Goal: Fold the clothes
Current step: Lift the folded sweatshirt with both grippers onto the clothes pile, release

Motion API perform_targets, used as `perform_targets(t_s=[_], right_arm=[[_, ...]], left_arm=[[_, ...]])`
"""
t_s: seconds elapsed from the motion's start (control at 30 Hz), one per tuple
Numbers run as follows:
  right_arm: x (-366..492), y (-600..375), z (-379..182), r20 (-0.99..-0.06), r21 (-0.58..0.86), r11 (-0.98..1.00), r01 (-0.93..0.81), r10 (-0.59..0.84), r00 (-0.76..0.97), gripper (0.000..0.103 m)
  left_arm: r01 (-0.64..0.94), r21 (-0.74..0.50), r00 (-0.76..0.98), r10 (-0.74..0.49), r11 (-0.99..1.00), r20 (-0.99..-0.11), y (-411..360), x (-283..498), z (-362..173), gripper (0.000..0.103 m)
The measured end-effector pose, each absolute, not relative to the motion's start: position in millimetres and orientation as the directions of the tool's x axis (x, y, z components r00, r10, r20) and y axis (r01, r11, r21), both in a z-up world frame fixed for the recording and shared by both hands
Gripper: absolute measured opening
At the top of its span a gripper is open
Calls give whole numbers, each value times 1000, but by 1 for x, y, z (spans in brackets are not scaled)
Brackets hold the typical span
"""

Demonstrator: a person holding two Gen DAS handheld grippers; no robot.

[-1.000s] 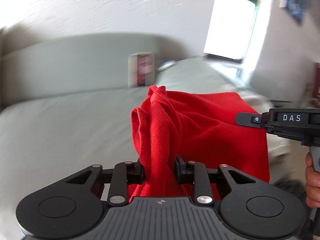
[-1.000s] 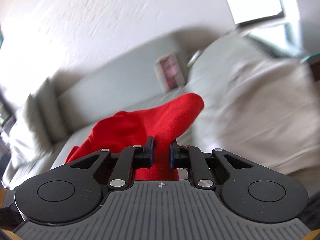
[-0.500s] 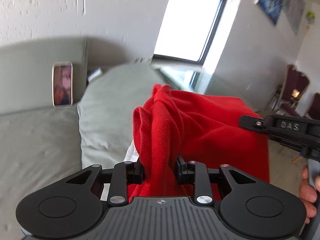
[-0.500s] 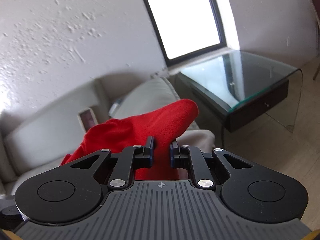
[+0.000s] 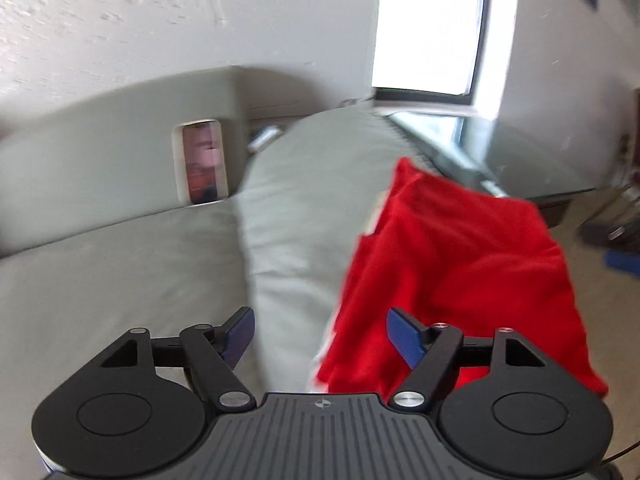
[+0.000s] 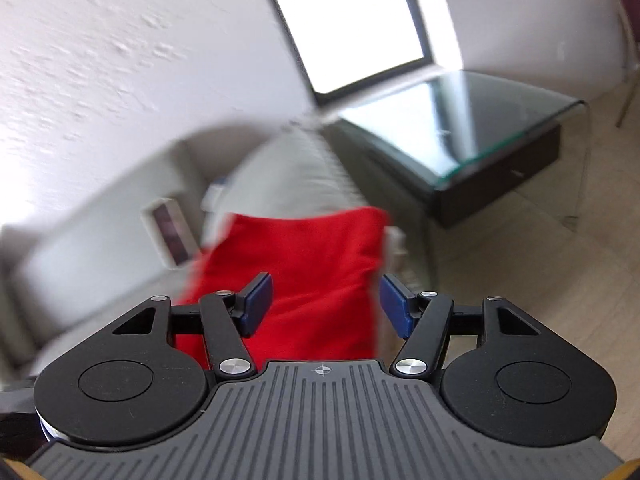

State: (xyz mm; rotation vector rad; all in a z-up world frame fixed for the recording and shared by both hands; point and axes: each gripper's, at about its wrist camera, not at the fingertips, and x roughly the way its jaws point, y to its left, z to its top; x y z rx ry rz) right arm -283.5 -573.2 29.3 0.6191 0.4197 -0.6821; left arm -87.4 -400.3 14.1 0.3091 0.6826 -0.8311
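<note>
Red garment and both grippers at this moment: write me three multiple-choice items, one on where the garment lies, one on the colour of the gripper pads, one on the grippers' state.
1. Where does the red garment lie?
A. on the glass table
B. on the sofa arm
C. on the floor

2. What colour are the finger pads?
A. blue
B. green
C. white

3. What state are the left gripper and right gripper in?
A. both shut on the garment
B. only the left open
C. both open

Answers:
1 B: the cloth is draped over the grey sofa arm, with the glass table beyond it.
2 A: the pads facing inward are dark blue.
3 C: in each wrist view the jaws stand wide apart with nothing between the pads.
</note>
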Motion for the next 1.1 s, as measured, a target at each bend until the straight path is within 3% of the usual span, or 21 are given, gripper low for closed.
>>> perform_targets(t_s=[0.1,0.2,0.23,0.5,1.1], right_arm=[[-288,-543,56,-551,375,647,664,-421,721,69],[-286,-509,74,-602,252,671,697,-455,656,91],[-286,-498,77,-618,205,676,708,-471,629,91],[-308,-446,69,-748,42,651,758,-483,456,92],[-348,-423,61,-759,72,627,775,-469,451,94]], left_arm=[[789,-48,426,-602,612,-675,-382,-107,27,81],[791,-60,411,-600,609,-687,-366,-130,33,90],[781,-66,414,-594,621,-690,-361,-135,33,96],[780,-103,351,-568,617,-744,-331,-166,21,97],[830,-102,302,-596,548,-744,-327,-203,19,102]])
